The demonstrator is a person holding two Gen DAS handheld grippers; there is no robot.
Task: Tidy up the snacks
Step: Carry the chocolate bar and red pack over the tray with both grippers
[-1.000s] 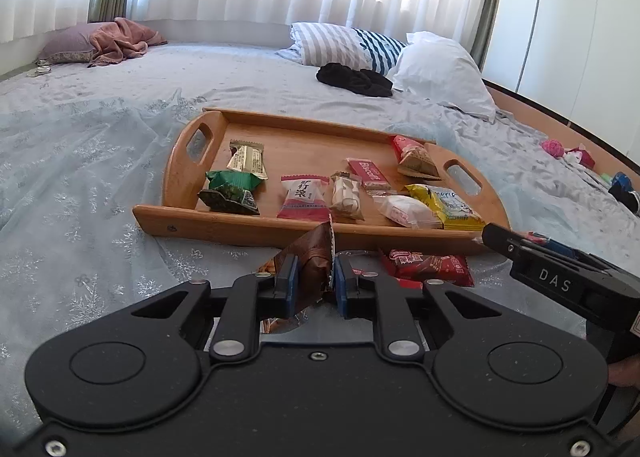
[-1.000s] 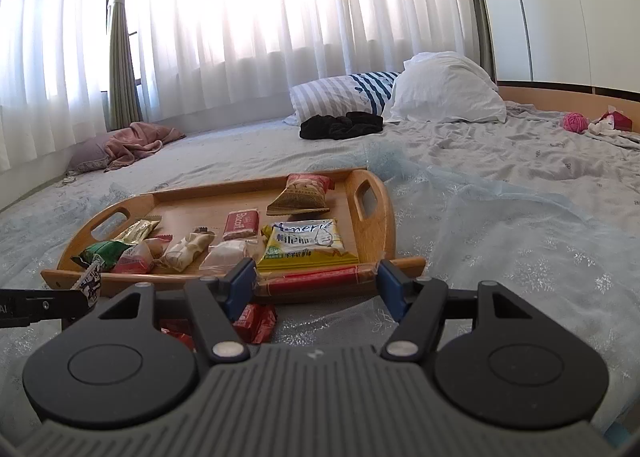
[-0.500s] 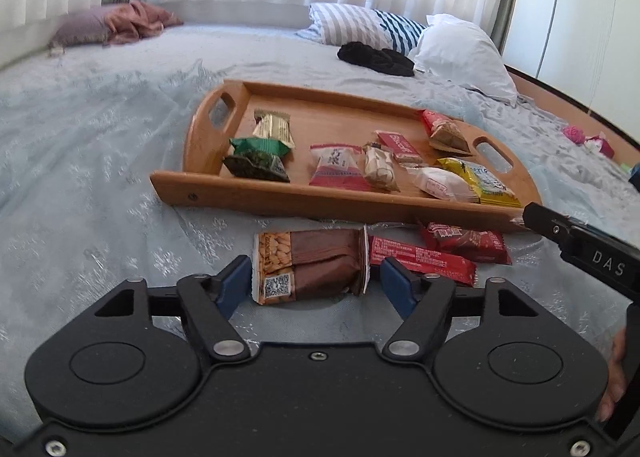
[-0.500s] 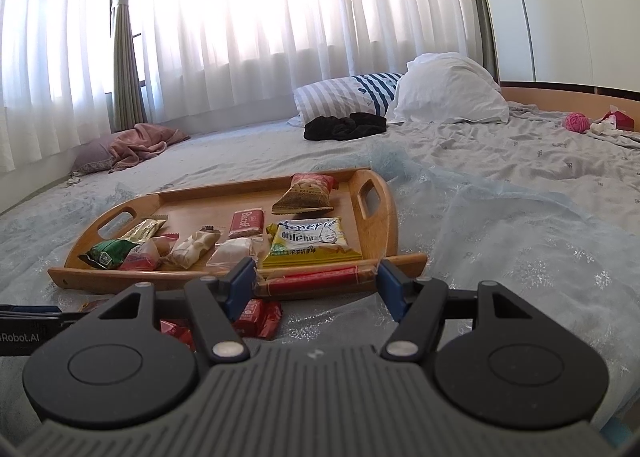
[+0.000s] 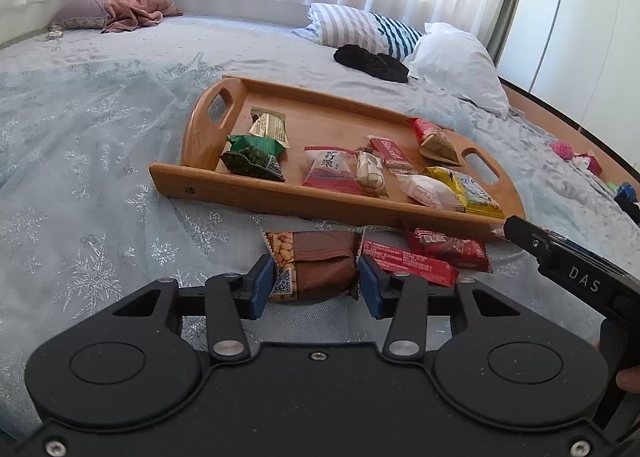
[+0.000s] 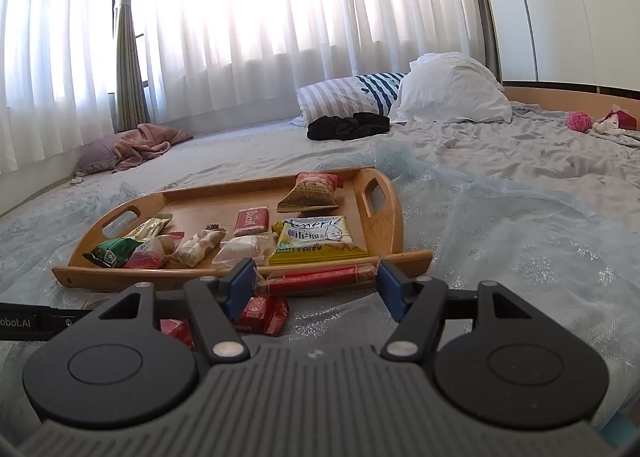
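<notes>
Nearest in the left wrist view, the left gripper [image 5: 316, 281] has its fingers [image 5: 262, 285] spread to either side of a brown peanut snack packet [image 5: 316, 263] that lies flat on the bed [image 5: 80, 185]; the pads look just beside the packet's two ends, and I cannot tell whether they touch it. The packet's long axis runs left to right across the fingers, with the peanut picture and printed code at its left end and the crimped seal to the right, nearly touching a long red bar [image 5: 408, 259]. Just beyond that bar lies a red wrapped snack [image 5: 448, 247], close under the near wall of the wooden tray [image 5: 280, 193]. The right gripper [image 6: 316, 285] is also open, fingers wide apart, framing a long red stick snack [image 6: 320, 281] that lies lengthwise along the tray's near wall. The likely trouble on the left: closing end to end on a soft packet would buckle it instead of gripping it, and the sheer bedcover could bunch up into the pads. The right-hand pad could also catch the red bar's corner and drag it along. On the right, the fingers may knock the tray wall if they close low. Farther off, the tray holds a row of snacks, from a green packet [image 5: 254, 157] on its left to a yellow packet [image 5: 466, 189] on its right, and pillows [image 5: 452, 61] lie by the curtains.
</notes>
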